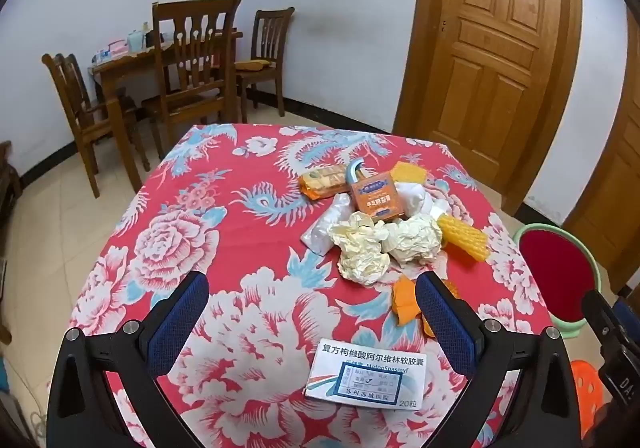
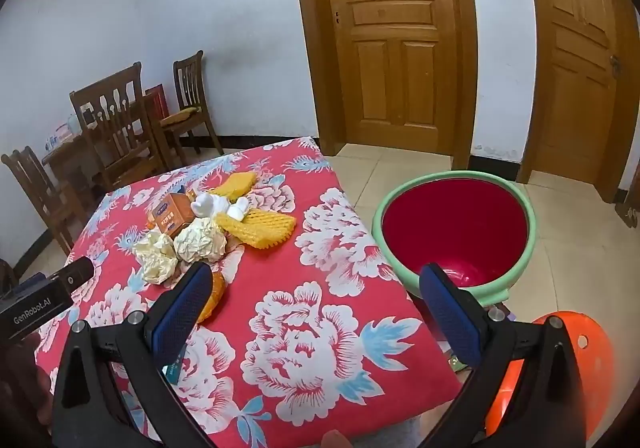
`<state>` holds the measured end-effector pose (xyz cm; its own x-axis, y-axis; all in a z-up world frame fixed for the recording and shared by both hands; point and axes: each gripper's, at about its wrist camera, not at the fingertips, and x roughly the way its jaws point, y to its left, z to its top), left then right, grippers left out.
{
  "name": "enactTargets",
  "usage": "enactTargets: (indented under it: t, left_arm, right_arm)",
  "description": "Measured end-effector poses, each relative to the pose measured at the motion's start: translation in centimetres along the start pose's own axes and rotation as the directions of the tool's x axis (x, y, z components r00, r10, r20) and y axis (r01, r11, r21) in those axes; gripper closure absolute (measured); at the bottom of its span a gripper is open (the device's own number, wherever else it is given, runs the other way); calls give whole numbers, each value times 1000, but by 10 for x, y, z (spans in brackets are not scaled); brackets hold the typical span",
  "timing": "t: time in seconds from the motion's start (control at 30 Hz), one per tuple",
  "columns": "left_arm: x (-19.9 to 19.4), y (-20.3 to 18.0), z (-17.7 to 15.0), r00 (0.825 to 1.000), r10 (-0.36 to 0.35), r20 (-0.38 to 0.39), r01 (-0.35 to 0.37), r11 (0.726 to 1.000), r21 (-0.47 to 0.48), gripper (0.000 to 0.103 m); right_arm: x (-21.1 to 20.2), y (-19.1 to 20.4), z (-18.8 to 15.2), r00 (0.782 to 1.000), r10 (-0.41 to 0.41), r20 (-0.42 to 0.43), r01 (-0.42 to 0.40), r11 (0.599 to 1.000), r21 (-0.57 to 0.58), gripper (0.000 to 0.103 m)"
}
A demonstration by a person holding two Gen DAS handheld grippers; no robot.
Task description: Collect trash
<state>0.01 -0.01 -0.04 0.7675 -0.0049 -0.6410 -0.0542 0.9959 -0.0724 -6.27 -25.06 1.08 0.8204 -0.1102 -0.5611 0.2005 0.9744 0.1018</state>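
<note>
A pile of trash lies on the red floral tablecloth (image 1: 240, 232): two crumpled paper balls (image 1: 362, 248) (image 2: 200, 238), an orange box (image 1: 376, 197) (image 2: 173, 217), yellow foam fruit nets (image 1: 464, 236) (image 2: 260, 226), a biscuit packet (image 1: 324, 184), a clear plastic bag (image 1: 326, 224), white tissue (image 2: 216, 206) and orange peel (image 1: 404, 298) (image 2: 212, 298). A white medicine box (image 1: 370, 374) lies near the front edge. My left gripper (image 1: 312, 312) hovers open above the table, short of the pile. My right gripper (image 2: 316, 300) is open over the table's right edge, empty.
A red basin with a green rim (image 2: 454, 232) (image 1: 560, 268) stands on the floor to the right of the table. An orange plastic stool (image 2: 576, 368) is beside it. Wooden chairs and a table (image 1: 176, 64) stand at the back left; wooden doors (image 2: 396, 36) behind.
</note>
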Motion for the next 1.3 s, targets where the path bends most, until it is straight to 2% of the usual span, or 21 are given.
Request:
enactTargets:
  t: [0.03, 1.3]
  left_arm:
    - [0, 0, 0, 1000, -1, -4, 1, 1000, 1, 1]
    - [-1, 2, -1, 1000, -10, -18, 10, 1000, -20, 1]
  right_arm:
    - [-2, 0, -1, 1000, -3, 18, 3, 1000, -3, 1]
    - [-2, 1, 0, 1000, -11, -3, 11, 1000, 8, 1]
